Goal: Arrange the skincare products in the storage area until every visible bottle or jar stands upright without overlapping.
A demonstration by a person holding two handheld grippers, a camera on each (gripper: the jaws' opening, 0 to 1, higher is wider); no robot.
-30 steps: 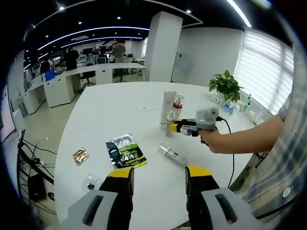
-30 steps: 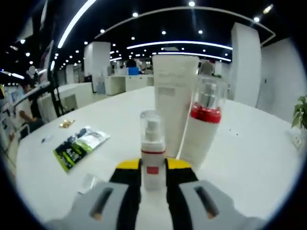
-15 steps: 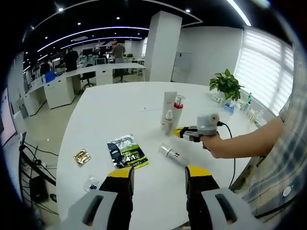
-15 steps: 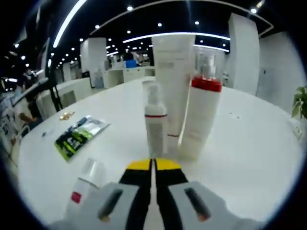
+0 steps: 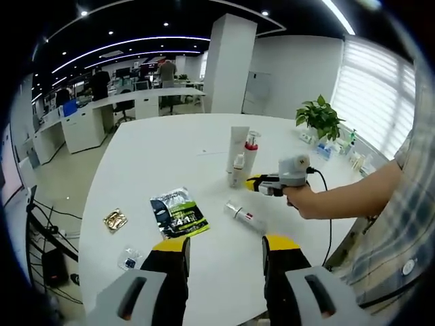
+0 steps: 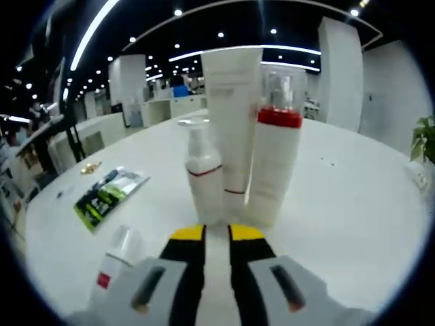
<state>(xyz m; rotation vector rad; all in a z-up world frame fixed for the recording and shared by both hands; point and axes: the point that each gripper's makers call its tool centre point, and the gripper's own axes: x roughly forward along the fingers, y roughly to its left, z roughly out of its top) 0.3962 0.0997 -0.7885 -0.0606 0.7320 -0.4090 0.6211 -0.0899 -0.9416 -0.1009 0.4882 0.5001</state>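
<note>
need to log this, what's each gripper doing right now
Left gripper: open, holding nothing.
Right gripper: slightly open, holding nothing.

We see a smooth, matt white table [image 6: 353,197]. The tube [image 6: 231,109] looks like matt white plastic; the pump bottle [image 6: 275,163] has a clear glossy cap. The sachet [image 5: 178,214] looks like glossy printed foil. The right gripper's [image 6: 217,234] tips are yellow on black plastic.

Three upright, clustered on white surface [image 6: 353,204]: tall white tube [image 6: 232,122]; red-collared pump bottle [image 6: 274,156] touching its right; small clear-capped spray bottle [image 6: 202,173] in front-left; fourth bottle [image 6: 112,268] lying flat, apart.
</note>
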